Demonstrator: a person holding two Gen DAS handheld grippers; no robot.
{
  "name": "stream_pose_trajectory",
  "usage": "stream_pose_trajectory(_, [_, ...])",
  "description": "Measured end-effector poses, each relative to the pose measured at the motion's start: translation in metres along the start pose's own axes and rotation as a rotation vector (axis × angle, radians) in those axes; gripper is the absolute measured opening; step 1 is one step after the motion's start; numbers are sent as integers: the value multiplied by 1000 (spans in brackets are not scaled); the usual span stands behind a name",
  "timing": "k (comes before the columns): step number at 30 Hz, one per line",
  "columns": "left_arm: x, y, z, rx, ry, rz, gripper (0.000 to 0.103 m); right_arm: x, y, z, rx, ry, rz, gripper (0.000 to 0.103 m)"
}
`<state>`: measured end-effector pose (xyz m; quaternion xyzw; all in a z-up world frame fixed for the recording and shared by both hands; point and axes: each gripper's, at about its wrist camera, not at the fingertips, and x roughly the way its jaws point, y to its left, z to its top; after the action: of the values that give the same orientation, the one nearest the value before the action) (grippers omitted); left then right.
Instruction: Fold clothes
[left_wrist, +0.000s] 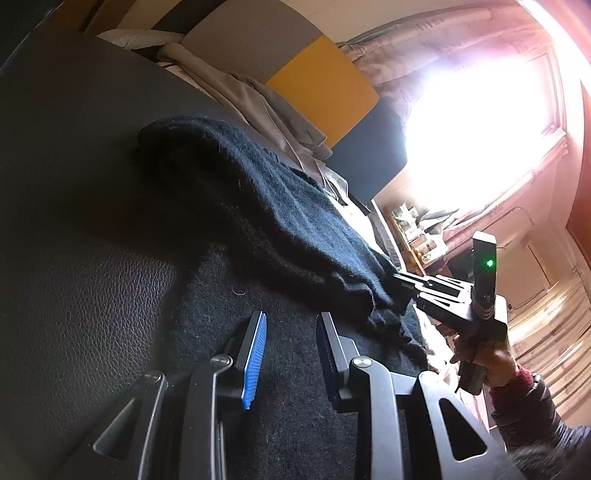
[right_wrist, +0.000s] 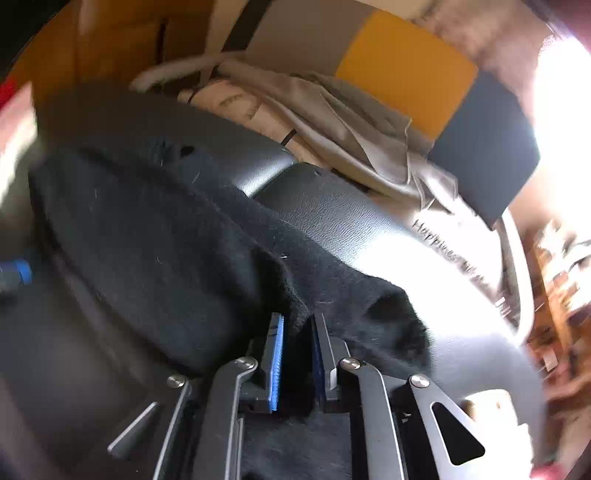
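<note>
Black fuzzy garment (left_wrist: 280, 206) on black pebbled leather (left_wrist: 85, 314); blue ribbed pad (left_wrist: 255, 360); yellow panel (left_wrist: 325, 92); beige cloth (right_wrist: 332, 110).

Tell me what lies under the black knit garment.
Under the black knit garment lies a black leather cushion, with a seam showing beyond the cloth. In the left wrist view the same leather shows beside it. Whatever sits directly beneath the fabric is covered.

Black leather seat (left_wrist: 92, 314), dark knit garment (left_wrist: 295, 206) draped
</note>
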<state>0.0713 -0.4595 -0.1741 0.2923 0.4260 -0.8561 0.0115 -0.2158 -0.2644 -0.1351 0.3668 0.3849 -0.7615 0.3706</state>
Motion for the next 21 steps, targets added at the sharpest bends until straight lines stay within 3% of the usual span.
stream_pose_trajectory(6, [-2,-9,1,27,24,27,30,-4,-8,2,24,64,12,8])
stream_pose_trajectory(11, [-1,-34,6,74,24,-59,32,-84,-16,33,37,-96,-15,8])
stream_pose_trajectory(16, [26,-76,13,163,27,-108,35,-149,-25,64,26,-182,-47,8])
stream_pose_trajectory(21, [57,-91,38,232,-23,-2,35,-176,-37,69,64,-203,-50,8])
